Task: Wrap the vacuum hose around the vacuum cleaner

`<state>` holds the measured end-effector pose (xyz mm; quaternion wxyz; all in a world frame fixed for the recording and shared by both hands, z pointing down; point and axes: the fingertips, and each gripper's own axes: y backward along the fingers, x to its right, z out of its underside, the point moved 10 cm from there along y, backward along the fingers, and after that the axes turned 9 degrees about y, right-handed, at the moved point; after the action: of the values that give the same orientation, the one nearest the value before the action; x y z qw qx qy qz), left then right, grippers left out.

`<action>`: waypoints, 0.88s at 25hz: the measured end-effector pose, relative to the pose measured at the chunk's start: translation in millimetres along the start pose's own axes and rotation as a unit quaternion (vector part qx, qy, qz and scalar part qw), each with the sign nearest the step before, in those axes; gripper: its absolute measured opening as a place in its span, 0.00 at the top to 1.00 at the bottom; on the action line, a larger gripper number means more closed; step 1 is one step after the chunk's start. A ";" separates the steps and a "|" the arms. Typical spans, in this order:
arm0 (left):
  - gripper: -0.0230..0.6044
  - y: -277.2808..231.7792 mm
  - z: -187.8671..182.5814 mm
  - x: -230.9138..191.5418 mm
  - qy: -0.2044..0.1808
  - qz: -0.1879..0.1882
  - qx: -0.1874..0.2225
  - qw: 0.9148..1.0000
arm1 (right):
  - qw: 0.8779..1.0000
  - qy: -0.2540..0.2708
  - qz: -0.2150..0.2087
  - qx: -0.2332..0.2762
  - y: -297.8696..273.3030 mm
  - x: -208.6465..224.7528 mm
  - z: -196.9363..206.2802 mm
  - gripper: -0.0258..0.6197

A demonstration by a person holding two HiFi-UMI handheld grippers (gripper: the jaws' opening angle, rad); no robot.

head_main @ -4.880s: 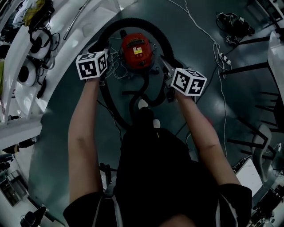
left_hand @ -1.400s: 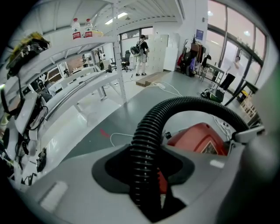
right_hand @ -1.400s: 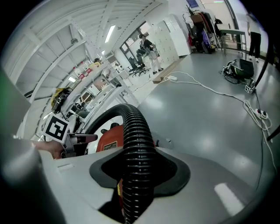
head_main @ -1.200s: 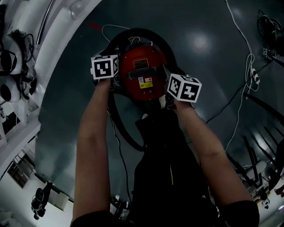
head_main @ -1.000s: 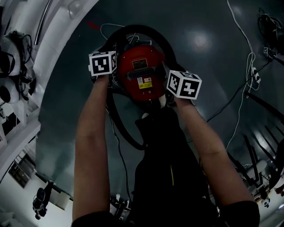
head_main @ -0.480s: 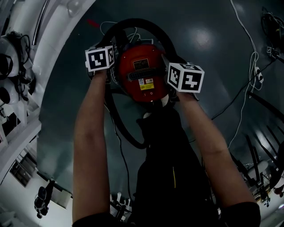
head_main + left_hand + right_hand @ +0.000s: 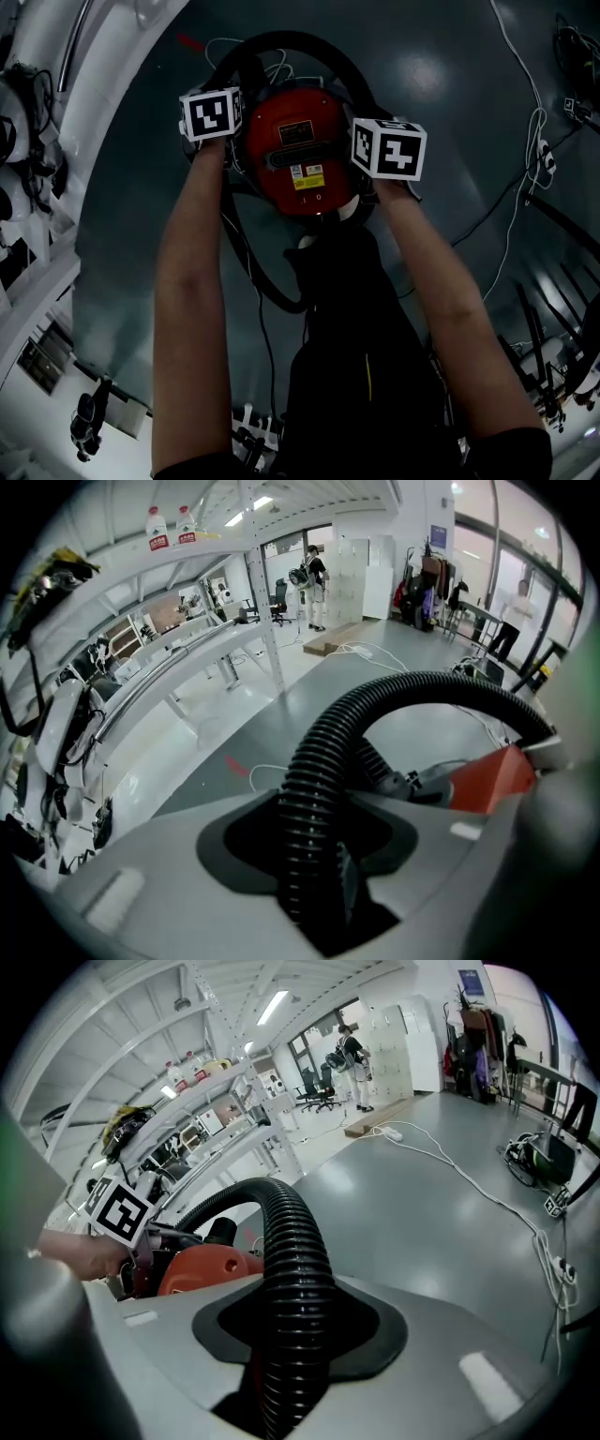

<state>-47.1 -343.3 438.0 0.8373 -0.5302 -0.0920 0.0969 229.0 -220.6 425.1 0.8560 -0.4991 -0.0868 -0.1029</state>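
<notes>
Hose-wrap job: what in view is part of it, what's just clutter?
In the job:
- vacuum cleaner
- hose
- left tongs and right tongs, both clamped on the hose

Lying about:
- white cable
- power strip
- white shelving
- bottles

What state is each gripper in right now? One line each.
Left gripper: closed on the black ribbed plastic vacuum hose.
Right gripper: closed on the same hose.

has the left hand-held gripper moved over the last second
Yes: the left hand-held gripper slid up the head view along the red vacuum cleaner.
</notes>
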 end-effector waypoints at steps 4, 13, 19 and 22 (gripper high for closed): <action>0.67 -5.7 1.1 -0.5 -0.002 -0.003 -0.002 1.000 | 1.000 0.005 0.009 0.001 -3.7 1.7 -4.1 0.71; 0.67 -14.6 2.9 -4.6 -0.011 -0.022 -0.001 1.000 | 0.999 0.047 0.025 0.000 -13.6 3.3 -7.7 0.70; 0.67 -19.5 4.8 -6.9 -0.016 -0.014 0.018 1.000 | 0.998 0.052 0.020 0.007 -17.9 5.8 -8.3 0.70; 0.67 -24.3 9.3 -9.2 -0.019 -0.012 0.030 0.999 | 0.998 0.060 0.021 0.007 -21.3 7.4 -7.6 0.69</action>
<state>-56.8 -347.8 463.5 0.8520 -0.5018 -0.1111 0.0994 230.9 -238.1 441.0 0.8649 -0.4881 -0.0255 -0.1141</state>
